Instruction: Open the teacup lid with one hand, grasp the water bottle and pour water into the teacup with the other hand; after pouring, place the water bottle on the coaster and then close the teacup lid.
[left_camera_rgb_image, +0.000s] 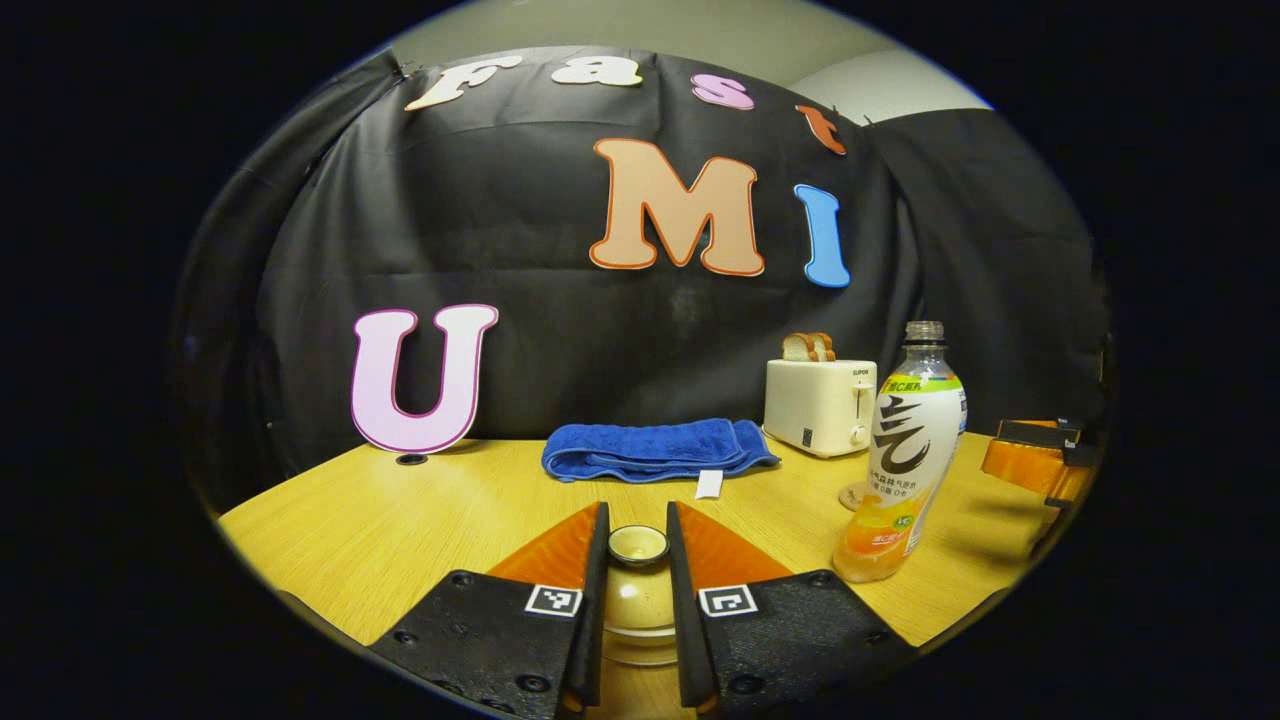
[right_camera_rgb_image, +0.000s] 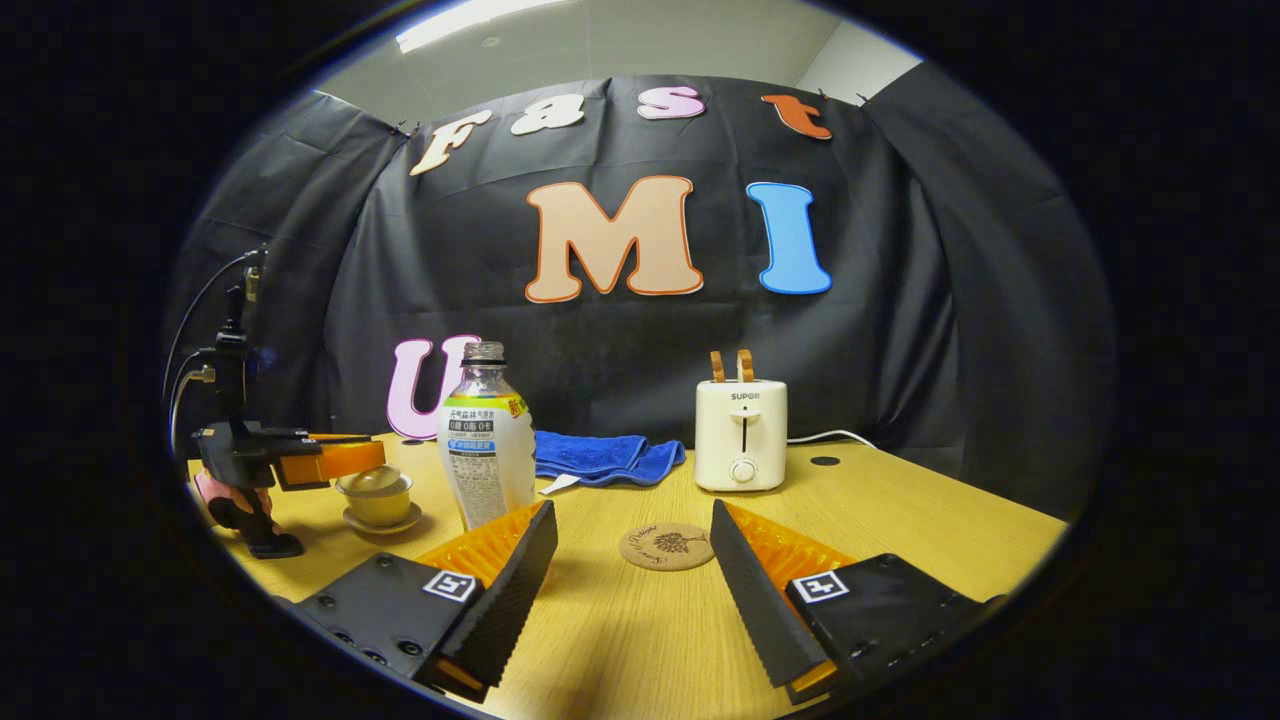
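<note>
A pale yellow teacup (left_camera_rgb_image: 638, 612) with its lid (left_camera_rgb_image: 638, 545) on sits between my left gripper's (left_camera_rgb_image: 638, 520) fingers, which press on the lid's knob from both sides. In the right gripper view the teacup (right_camera_rgb_image: 378, 497) stands on a saucer at the left, with the left gripper (right_camera_rgb_image: 368, 458) over it. The water bottle (left_camera_rgb_image: 905, 460) stands upright to the right of the cup, untouched. My right gripper (right_camera_rgb_image: 632, 510) is open low over the table, the bottle (right_camera_rgb_image: 487, 450) just beyond its left finger and the round cork coaster (right_camera_rgb_image: 666, 546) between its fingers.
A white toaster (right_camera_rgb_image: 741, 435) with bread slices stands at the back, its cable trailing right. A folded blue towel (right_camera_rgb_image: 600, 455) lies by the wall behind the bottle. The right gripper (left_camera_rgb_image: 1035, 462) shows at the far right of the left gripper view.
</note>
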